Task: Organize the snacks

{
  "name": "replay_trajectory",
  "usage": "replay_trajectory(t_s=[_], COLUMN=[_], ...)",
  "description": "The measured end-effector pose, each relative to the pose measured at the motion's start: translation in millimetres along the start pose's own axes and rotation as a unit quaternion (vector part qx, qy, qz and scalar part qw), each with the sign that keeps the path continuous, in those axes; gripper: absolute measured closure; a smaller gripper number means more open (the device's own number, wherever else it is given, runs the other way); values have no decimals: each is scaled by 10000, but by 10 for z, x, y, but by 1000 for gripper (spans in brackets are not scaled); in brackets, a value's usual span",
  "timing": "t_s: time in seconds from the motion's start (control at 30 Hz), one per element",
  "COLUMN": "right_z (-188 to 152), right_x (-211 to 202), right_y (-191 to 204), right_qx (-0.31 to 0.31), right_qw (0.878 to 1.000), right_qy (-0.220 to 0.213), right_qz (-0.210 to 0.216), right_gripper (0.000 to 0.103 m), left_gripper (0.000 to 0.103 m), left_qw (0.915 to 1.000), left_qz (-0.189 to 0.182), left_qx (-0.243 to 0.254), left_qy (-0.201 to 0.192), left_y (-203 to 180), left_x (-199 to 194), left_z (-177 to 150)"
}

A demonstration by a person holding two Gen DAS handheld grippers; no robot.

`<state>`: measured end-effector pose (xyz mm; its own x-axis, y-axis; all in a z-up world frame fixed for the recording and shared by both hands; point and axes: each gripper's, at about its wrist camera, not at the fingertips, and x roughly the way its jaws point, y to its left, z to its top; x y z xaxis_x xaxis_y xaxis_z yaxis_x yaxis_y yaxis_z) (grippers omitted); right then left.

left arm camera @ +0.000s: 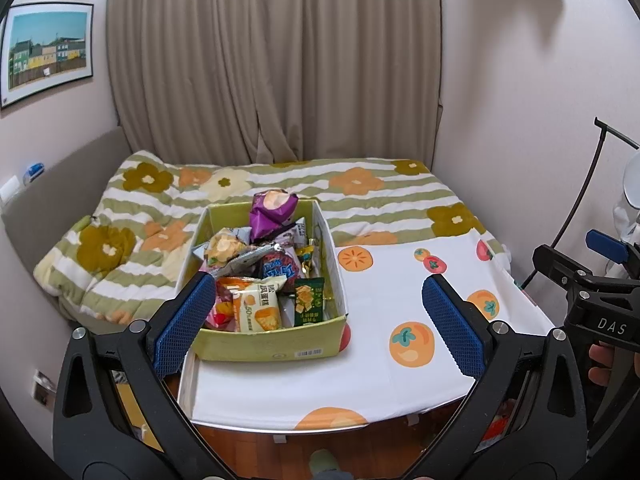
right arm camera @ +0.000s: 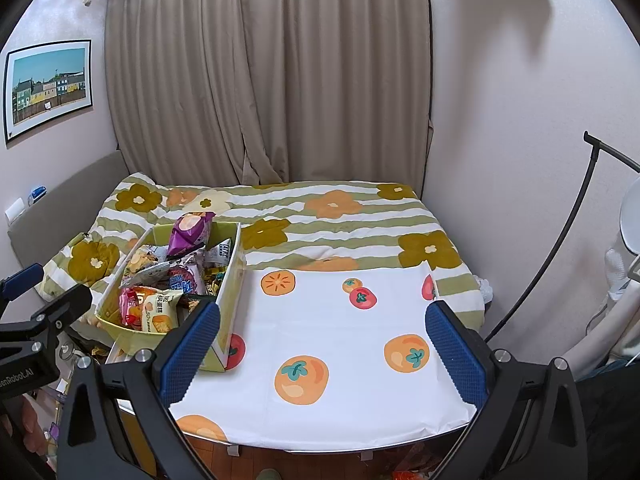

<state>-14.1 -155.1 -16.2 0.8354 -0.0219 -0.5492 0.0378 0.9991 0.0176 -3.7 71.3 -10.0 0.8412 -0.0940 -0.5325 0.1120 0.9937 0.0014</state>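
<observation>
Snacks (left arm camera: 256, 276) heaped in green box (left arm camera: 276, 346) on counter (left arm camera: 384, 364), at its left side against bed (left arm camera: 360, 196); purple bag (left arm camera: 272, 210) stood tallest at far end, above rim. No packet seen loose on white fruit-print cloth. Fitted both a box filled from elsewhere and one waiting to be sorted out onto cloth; could not tell which.

Left gripper (left arm camera: 320, 320) hovered over near end of box, fingers spread wide, holding nothing. Right gripper (right arm camera: 324, 348) hung over bare cloth, fingers equally wide, empty.

Risks, as judged: crowded, overlapping slippery packets could drag neighbours out or slip from a pinch; a push on light cardboard wall could slide box toward counter's left edge, close beside it; purple bag could topple onto bed.

Room: broad open cloth right of box, free for setting things down; near edge rounded, floor below; wall close on right.
</observation>
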Motion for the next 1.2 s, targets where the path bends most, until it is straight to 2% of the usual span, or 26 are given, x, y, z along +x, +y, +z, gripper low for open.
replay_trajectory(t_s=[0.77,1.03,1.2], right_z=[4,23,32], right_x=[-1,6,0], right_y=[4,13,35], right_qx=[-4,-9,-12], right_qw=[10000,10000,10000], right_qy=[-2,-16,-26], right_qz=[1,11,12], right_gripper=[1,1,1], left_gripper=[1,1,1], left_qw=[10000,9995,9995], left_qz=[12,277,266], left_qx=[-11,56,97], left_qy=[-14,-108,-140], left_y=[-31,-23,-23], left_x=[1,-4,-10], left_z=[52,84,89])
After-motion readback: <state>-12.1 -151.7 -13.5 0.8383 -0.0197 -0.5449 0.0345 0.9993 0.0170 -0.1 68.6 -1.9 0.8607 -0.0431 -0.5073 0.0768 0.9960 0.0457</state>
